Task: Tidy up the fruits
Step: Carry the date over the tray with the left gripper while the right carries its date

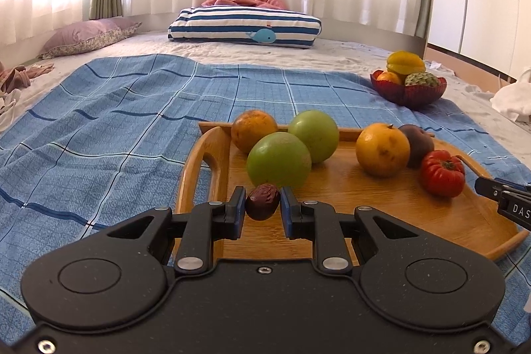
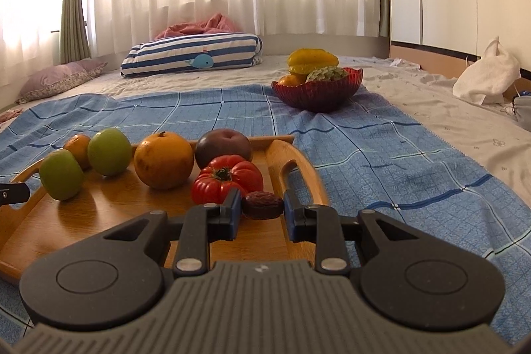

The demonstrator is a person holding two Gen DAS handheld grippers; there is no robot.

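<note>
A wooden tray [image 1: 381,208] [image 2: 83,221] lies on a blue checked cloth and bears two green fruits [image 1: 278,160] [image 2: 109,151], two oranges [image 1: 381,150] [image 2: 164,160], a dark purple fruit [image 2: 222,146] and a red tomato [image 1: 443,173] [image 2: 227,178]. My left gripper [image 1: 263,201] is shut on a wrinkled brown date [image 1: 262,200] over the tray's near left part. My right gripper [image 2: 262,204] is shut on another brown date [image 2: 262,204] by the tray's right handle. A red bowl [image 1: 408,92] [image 2: 317,92] farther right holds a yellow starfruit [image 2: 312,60] and other fruits.
The cloth [image 1: 116,128] [image 2: 398,155] covers a bed. A striped whale pillow [image 1: 245,27] [image 2: 192,58] and a purple pillow [image 1: 86,37] lie at the back by the curtains. A white cloth bundle [image 2: 488,75] sits at far right. The right gripper's tip [image 1: 504,198] shows at the tray's right edge.
</note>
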